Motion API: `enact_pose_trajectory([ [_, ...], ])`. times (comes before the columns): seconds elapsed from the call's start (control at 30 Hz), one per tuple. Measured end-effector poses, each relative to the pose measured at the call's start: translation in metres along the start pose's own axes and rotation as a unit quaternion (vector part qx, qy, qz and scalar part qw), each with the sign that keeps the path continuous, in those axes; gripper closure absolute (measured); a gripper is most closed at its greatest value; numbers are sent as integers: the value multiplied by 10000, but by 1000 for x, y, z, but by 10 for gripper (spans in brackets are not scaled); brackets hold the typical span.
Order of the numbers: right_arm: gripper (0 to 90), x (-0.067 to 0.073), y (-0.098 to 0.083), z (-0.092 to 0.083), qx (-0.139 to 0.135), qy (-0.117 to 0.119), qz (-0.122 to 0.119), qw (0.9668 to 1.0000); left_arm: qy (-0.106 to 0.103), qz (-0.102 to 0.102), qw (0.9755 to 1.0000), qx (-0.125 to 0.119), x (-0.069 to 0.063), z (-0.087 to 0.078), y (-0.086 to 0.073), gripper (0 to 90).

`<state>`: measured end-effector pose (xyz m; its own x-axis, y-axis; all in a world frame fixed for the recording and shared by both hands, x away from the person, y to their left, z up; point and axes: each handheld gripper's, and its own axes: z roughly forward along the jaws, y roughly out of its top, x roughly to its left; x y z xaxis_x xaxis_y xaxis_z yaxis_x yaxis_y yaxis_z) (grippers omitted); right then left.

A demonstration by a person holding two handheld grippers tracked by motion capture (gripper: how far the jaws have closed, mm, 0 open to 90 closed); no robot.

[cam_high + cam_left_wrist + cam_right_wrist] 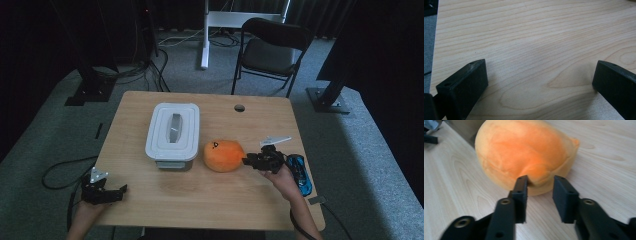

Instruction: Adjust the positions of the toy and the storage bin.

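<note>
Right claw [540, 183] is right up against the orange plush toy [524, 152], jaws parted to a narrow gap with a small fuzzy nub of the toy poking toward that gap, though the pads don't look to be pinching it yet, so nothing is held. From above, the right claw [254, 161] sits at the toy's [223, 155] right end, with the toy lying near the middle of the table [200, 200], just right of a white lidded box [173, 134]. This one looks soft, light and squashy; it should give under the pads rather than slip, and that protruding nub or a pinch of the fabric seems the natural hold. A blue toy car [300, 172] lies behind the right hand. Left claw [112, 192] rests wide open over bare wood at the near left corner, empty.
</note>
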<state>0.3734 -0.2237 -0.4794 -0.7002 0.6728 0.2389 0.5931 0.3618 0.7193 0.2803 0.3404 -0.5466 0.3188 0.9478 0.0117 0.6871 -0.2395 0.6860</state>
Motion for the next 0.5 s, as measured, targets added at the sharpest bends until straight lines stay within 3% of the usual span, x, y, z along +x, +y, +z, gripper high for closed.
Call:
enact_pose_trajectory([
  [0.2,821,10,1,1,19,169,-83,9998,0,0,10000,-1,0,0,0,4],
  [0.33,813,22,-1,2,200,505,-193,9983,0,0,10000,-1,0,0,0,4],
  [0.5,778,34,-1,4,271,739,-294,9965,0,0,10000,-1,0,0,0,4],
])
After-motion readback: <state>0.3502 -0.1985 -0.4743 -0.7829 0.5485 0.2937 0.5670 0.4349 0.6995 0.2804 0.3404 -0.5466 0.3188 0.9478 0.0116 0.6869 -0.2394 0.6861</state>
